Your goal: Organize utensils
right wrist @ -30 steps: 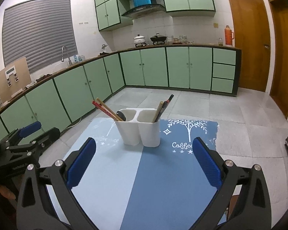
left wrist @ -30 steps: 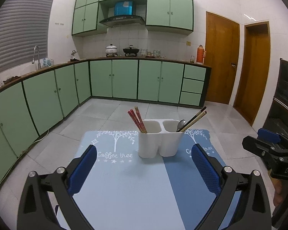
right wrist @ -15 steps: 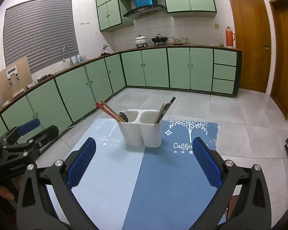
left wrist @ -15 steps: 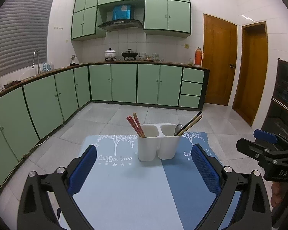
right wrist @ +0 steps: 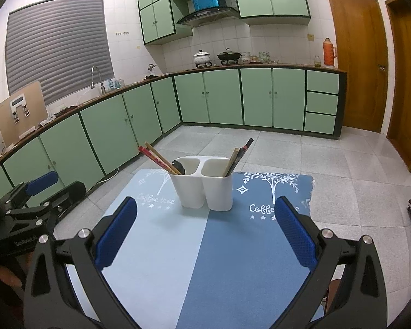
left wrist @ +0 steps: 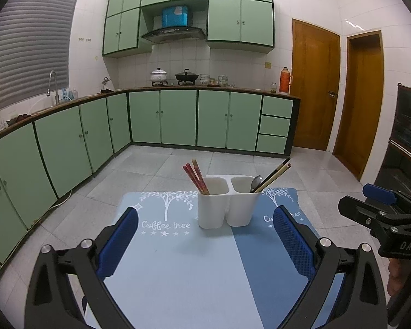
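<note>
Left wrist view has the white two-cup holder at twelve o'clock on the blue mat, red chopsticks leaning toward eleven, a spoon and dark chopsticks toward one. Left gripper has its fingers wide apart, empty. Right gripper likewise gapes, holding nothing, the holder at twelve.

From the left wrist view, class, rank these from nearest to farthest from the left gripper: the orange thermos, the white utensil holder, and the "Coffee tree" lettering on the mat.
1. "Coffee tree" lettering: on the mat, just beyond the left gripper, left of centre.
2. White utensil holder: standing on the mat behind the lettering, centre.
3. Orange thermos: on the far counter, right end, beside the door.
</note>
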Tool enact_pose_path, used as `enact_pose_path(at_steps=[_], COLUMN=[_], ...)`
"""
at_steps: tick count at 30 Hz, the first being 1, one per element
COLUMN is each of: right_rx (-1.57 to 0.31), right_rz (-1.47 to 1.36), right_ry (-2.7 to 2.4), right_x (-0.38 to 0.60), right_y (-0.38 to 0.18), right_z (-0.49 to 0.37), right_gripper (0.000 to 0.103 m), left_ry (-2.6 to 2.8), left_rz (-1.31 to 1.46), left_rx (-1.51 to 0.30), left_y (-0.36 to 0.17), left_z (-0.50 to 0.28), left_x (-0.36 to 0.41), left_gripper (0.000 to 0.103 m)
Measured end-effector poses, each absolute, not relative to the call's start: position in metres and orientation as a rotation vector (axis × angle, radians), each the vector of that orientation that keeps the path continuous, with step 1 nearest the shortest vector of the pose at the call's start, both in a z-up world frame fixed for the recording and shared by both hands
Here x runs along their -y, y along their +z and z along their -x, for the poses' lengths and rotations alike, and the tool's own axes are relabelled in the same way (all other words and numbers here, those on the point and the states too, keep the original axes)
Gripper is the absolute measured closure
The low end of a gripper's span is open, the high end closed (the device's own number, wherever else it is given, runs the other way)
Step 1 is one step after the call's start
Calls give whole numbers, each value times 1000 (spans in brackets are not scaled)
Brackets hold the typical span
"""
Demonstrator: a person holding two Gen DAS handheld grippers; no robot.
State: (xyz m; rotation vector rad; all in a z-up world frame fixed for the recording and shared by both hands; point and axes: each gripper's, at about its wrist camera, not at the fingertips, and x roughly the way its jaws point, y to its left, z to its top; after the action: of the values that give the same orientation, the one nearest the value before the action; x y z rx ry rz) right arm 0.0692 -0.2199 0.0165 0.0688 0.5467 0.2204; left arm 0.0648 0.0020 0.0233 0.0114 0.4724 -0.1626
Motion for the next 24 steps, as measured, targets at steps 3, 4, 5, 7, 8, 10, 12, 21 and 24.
enact_pose_path(at_steps=[3,4,5,7,8,10,12,21,24], right_rx=[-546,-547,-547,-547,-547,-547,-547,-547,-547], right_rz=[-69,-69,-68,-68,-68,-68,-68,-68,-68], right_ry=[222,221,221,222,222,222,222,221,221], right_x=[219,218,218,218,218,218,218,218,218], right_y=[17,17,17,17,17,17,17,17,17], right_z=[-69,-69,-69,-69,-69,-69,-69,-69,-69], right_gripper=[6,6,6,6,6,6,6,6,6], left_ry=[-163,-163,-163,-163,-164,-162,-163,-162,-163], left_rz=[-9,-9,-10,-9,-9,-10,-7,-9,-7], left_rx=[-473,-473,-472,-474,-475,-475,-475,-474,-476], left_y=[24,24,24,23,24,24,24,24,24], left_z=[-65,-64,-64,-65,-64,-64,-64,-64,-64], left_x=[-2,-2,-2,-2,-2,-3,-3,-3,-3], left_gripper=[6,6,6,6,6,6,6,6,6])
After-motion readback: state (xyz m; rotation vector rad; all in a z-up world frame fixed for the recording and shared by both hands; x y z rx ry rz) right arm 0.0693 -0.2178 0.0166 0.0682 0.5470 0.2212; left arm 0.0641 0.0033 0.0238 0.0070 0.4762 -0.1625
